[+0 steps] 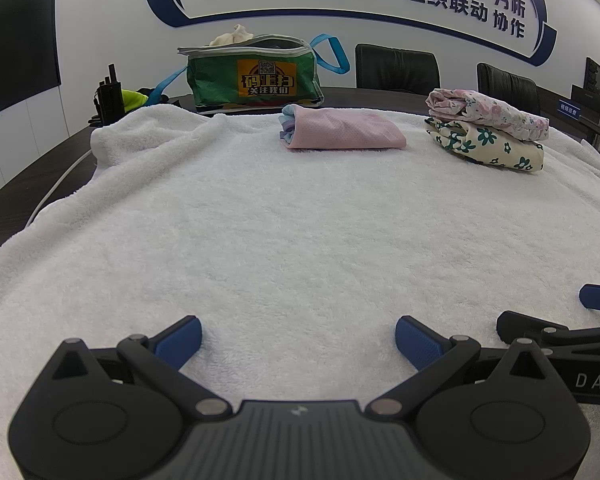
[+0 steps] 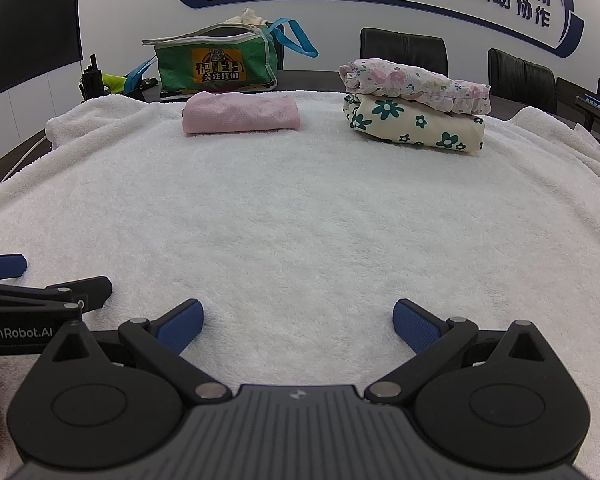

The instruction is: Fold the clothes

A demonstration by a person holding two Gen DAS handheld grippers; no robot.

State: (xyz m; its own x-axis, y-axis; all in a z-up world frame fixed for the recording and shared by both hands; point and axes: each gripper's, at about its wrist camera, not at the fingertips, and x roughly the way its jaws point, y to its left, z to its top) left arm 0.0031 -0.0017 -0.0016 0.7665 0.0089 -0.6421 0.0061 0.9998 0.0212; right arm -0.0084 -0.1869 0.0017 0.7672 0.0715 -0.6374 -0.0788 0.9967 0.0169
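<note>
Hovering both hand-held grippers, left (image 1: 298,340) and right (image 2: 298,324), spread wide and empty, I keep the folded clothes — pink piece (image 2: 240,117), floral stack (image 2: 416,112) — parked along the towel-covered table's (image 2: 300,220) far edge, freeing the near side for folding.

Dark table (image 1: 16,196) carries white terry towel (image 1: 300,220) spread over most of top. On towel, far side: folded pink garment (image 1: 344,132); well apart to its right, cream floral bundle (image 1: 492,146) with pink floral bundle (image 1: 488,112) stacked on it. Behind towel, on bare tabletop: green bag (image 1: 252,76), black radios (image 1: 108,96).
</note>
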